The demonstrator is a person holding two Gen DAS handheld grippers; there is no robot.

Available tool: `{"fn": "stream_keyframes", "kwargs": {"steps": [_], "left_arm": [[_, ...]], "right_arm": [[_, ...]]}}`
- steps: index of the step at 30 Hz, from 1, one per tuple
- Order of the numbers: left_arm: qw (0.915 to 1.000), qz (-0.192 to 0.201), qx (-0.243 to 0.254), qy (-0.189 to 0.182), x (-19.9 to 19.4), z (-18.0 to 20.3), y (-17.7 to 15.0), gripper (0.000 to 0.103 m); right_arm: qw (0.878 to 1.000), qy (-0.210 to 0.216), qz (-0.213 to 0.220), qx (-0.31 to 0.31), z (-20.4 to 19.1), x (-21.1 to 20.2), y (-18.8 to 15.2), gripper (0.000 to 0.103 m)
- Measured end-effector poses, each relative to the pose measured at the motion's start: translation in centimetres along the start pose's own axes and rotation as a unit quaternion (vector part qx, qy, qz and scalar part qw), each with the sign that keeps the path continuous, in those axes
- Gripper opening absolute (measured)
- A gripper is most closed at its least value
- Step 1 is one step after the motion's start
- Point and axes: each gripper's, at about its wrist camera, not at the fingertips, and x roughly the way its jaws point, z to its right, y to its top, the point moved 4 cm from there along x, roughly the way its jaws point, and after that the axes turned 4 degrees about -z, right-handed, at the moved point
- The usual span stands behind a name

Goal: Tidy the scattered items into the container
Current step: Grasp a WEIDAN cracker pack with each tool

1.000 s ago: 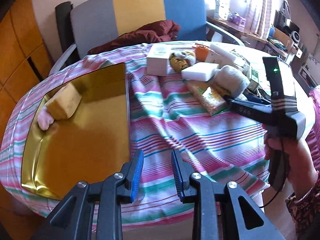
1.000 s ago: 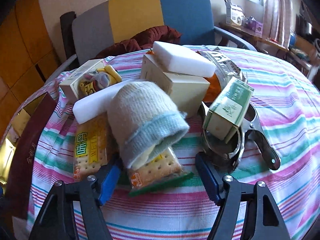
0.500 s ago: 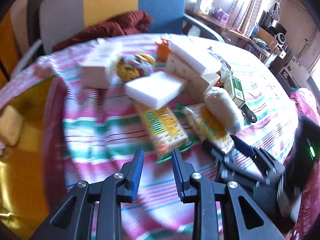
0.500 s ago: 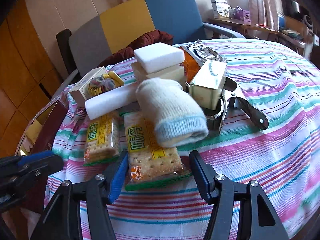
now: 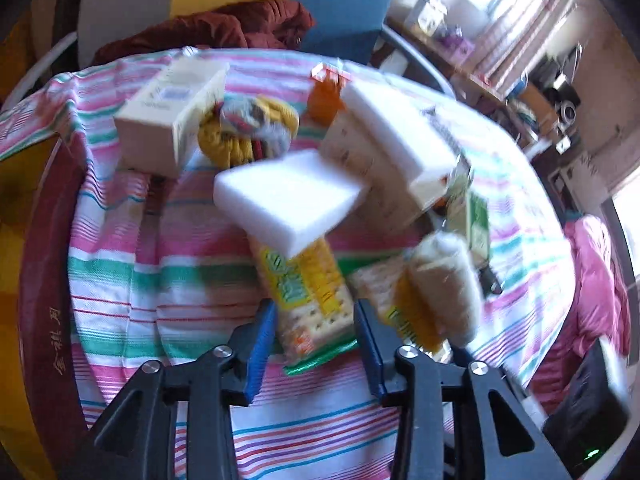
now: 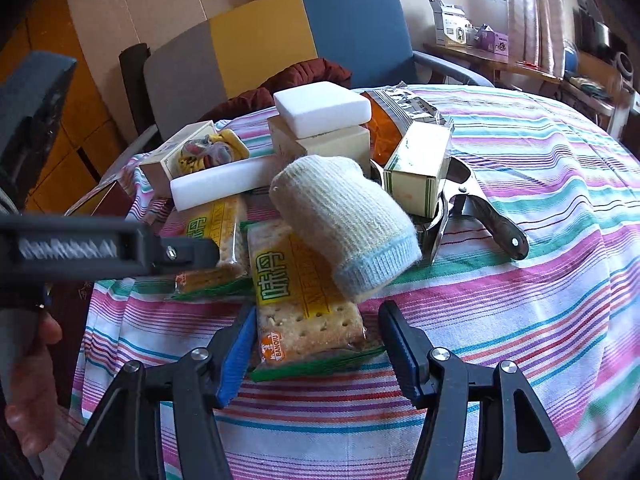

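Blurred cracker packets lie on the striped desk (image 6: 540,208): the left gripper (image 5: 316,338), fingers opening, straddles one (image 5: 308,300), the right gripper (image 6: 318,350) stands half-open around another (image 6: 304,312) (sock-topped), and the gold container (image 5: 24,280) is cut off at the left edge.

A round table (image 6: 540,208) is covered by a striped cloth. Two cracker packs (image 6: 304,300) are laid side by side at its middle; behind them boxes (image 6: 320,144) are stood, and to their left a red-rimmed tin (image 5: 44,264).
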Motion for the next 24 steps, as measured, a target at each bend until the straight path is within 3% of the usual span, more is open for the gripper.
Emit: {"fn": "stream_keyframes", "kwargs": {"steps": [5,9,11,16,24], "left_arm": [[0.9956,-0.005,0.069,0.063,1.7,1.6,0.4,0.049],[0.9879,0.021,0.116,0.100,2.3,1.8,0.3,0.052],[0.9866,0.026,0.127,0.099,2.2,1.5,0.1,0.052],[0.9926,0.009,0.098,0.071,1.1,-0.4,-0.5,0.049],[0.9956,-0.002,0.082,0.046,-1.2,-2.1,-4.5,0.048]], "right_arm": [[1.000,-0.006,-0.002,-0.005,-0.2,0.1,0.0,0.062],[1.000,-0.011,-0.001,-0.008,-0.3,0.1,-0.2,0.062],[1.000,-0.015,0.000,-0.013,-0.5,0.1,-0.3,0.062],[1.000,-0.018,0.002,-0.017,-0.5,0.1,-0.3,0.062],[1.000,-0.012,-0.007,0.011,-0.5,-0.2,-0.3,0.062]]}}
